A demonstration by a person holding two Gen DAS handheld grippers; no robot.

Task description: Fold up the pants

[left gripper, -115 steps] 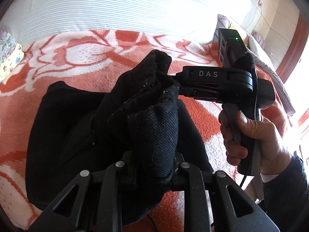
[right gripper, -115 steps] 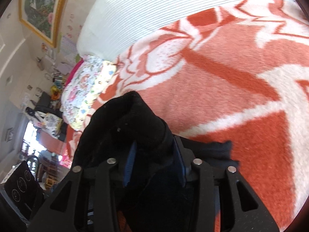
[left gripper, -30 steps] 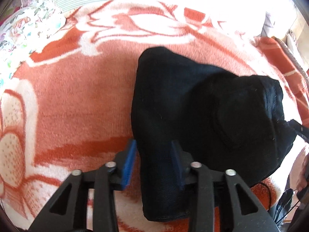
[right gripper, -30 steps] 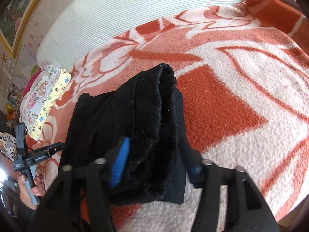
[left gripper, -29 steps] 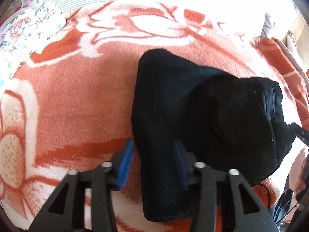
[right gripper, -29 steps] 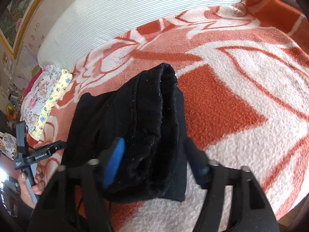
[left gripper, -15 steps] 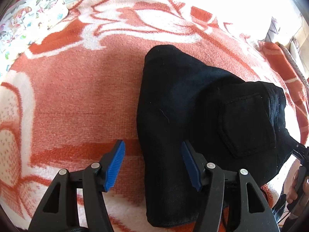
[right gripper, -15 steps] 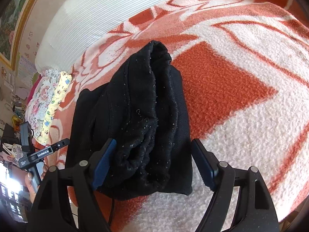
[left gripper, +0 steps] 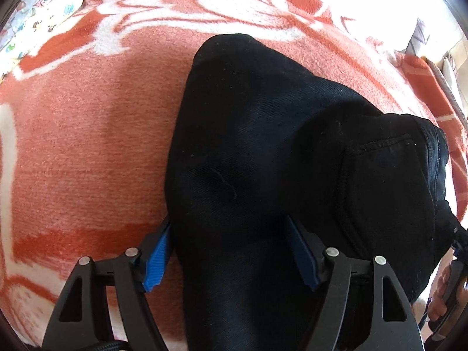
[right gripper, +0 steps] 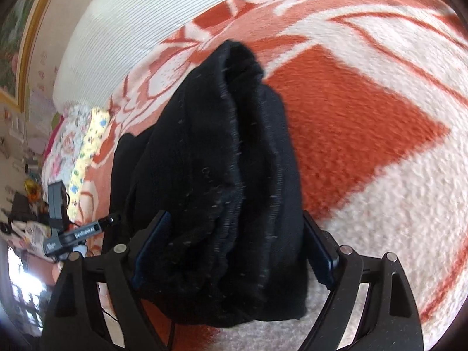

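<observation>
Your left gripper jaws wide, straddling folded black pants on orange-white blanket; your right gripper jaws wide, straddling opposite end

Matt black twill-like pants lie on a fuzzy, perhaps fleece blanket.

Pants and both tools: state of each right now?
black pants: folded into a compact bundle, lying on the orange-and-white blanket, back pocket facing up.
left tool: open, fingers straddling the near end of the bundle, not clamped.
right tool: open wide, fingers either side of the bundle's thick layered end, not clamped.
blanket: spread flat under the pants.
</observation>
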